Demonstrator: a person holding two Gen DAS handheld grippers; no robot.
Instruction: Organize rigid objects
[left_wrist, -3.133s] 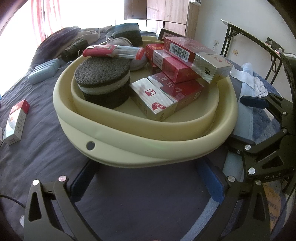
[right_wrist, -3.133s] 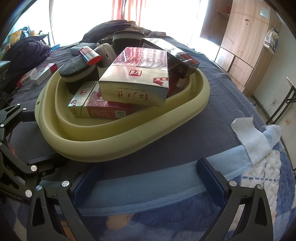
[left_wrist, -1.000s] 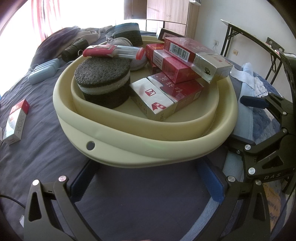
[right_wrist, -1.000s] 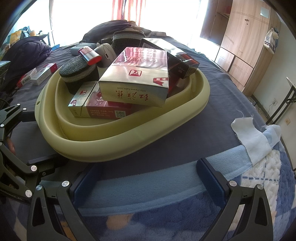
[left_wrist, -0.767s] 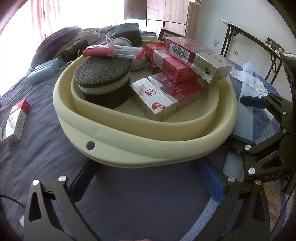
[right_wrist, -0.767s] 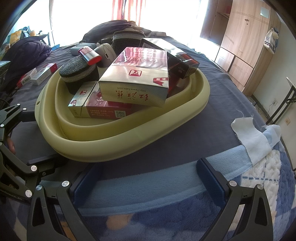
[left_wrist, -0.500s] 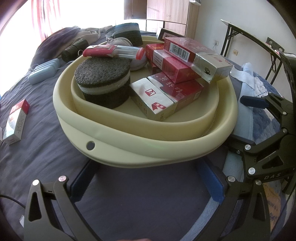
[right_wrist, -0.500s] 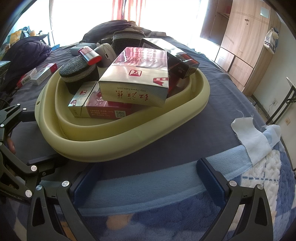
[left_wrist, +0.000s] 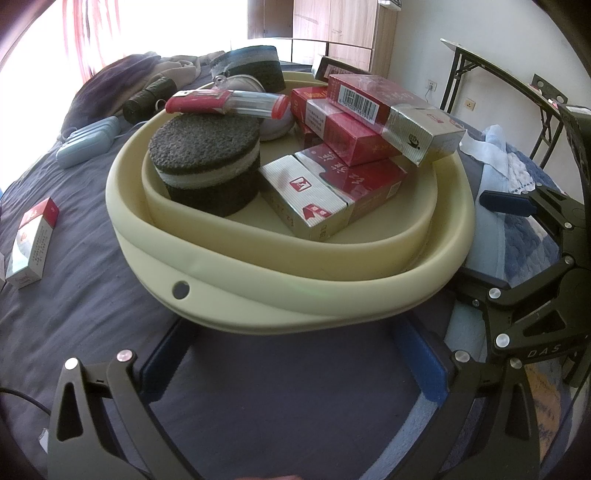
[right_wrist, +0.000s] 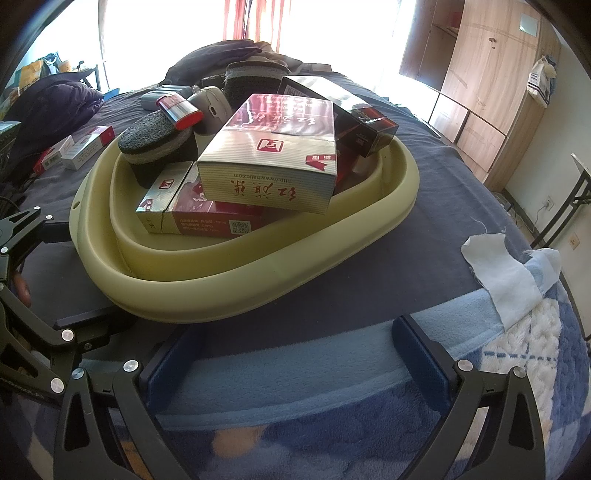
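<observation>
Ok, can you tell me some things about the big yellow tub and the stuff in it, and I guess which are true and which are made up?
1. The round dark sponge sits inside the yellow tub. True.
2. The left gripper is squeezing a box. False: it is open and holds nothing.
3. Red-and-silver boxes are piled in the tub. True.
4. The right gripper is shut. False: it is open too.
5. A small box lies on the bed outside the tub. True.
</observation>
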